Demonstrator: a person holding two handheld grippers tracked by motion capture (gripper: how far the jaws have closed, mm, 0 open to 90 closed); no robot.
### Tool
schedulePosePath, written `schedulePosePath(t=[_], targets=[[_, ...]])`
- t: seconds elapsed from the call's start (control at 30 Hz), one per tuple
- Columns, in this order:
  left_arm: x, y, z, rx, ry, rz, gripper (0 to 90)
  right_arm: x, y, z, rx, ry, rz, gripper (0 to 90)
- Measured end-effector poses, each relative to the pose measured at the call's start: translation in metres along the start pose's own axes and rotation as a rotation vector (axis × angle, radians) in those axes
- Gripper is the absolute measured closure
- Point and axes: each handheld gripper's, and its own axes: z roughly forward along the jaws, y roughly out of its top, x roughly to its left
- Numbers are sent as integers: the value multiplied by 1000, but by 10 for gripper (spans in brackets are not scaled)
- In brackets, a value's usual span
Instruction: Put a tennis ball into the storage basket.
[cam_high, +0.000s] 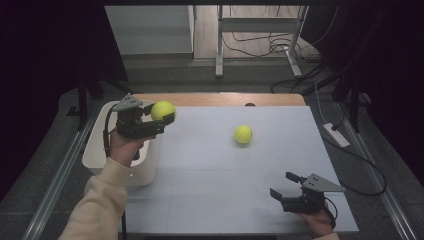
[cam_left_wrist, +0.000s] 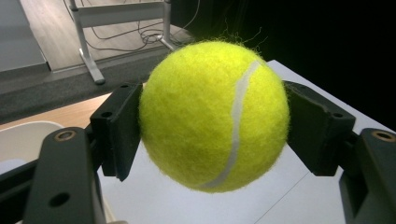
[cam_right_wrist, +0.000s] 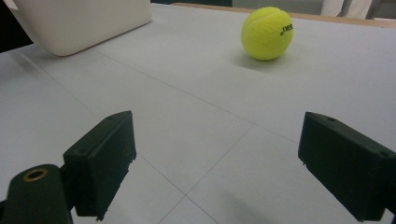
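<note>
High view, left gripper (cam_high: 162, 116): it is lifted above the left edge of the worktop (cam_high: 210, 200) and pinches a yellow tennis ball (cam_high: 162, 109), just beside the white bin (cam_high: 100, 150).
High view, bin: it stands at the left edge of the worktop, partly under the person's left hand (cam_high: 122, 145).
High view, second ball (cam_high: 243, 134): it lies free on the worktop, a little beyond the middle and towards the right, well apart from both grippers.
High view, right gripper (cam_high: 285, 186): it is near the front right corner, low over the worktop, with jaws spread and nothing between them.
Left gripper view, grip: the two jaws press the held ball (cam_left_wrist: 212, 116) from both sides at about its widest part; the white seam runs down its front. The bin rim (cam_left_wrist: 28, 133) shows at the lower left.
Right gripper view, jaws: they are wide apart over bare worktop (cam_right_wrist: 196, 135); the free ball (cam_right_wrist: 267, 32) is ahead and slightly right, and the bin wall (cam_right_wrist: 84, 23) is at the upper left.
Step, as I judge: the held ball probably goes into the bin.
Advice: bring the ball fully over the opening before the jaws open, and keep it low, because it bounces and rolls easily.
Advice for the right: approach the free ball with jaws on both sides, without pushing it.
</note>
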Motion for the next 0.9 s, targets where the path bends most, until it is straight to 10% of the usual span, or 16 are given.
schedulePosePath(t=[0.9], targets=[[44,-6,-7,13,105,-61,270,1,1,0,-3,-10,-1,113]])
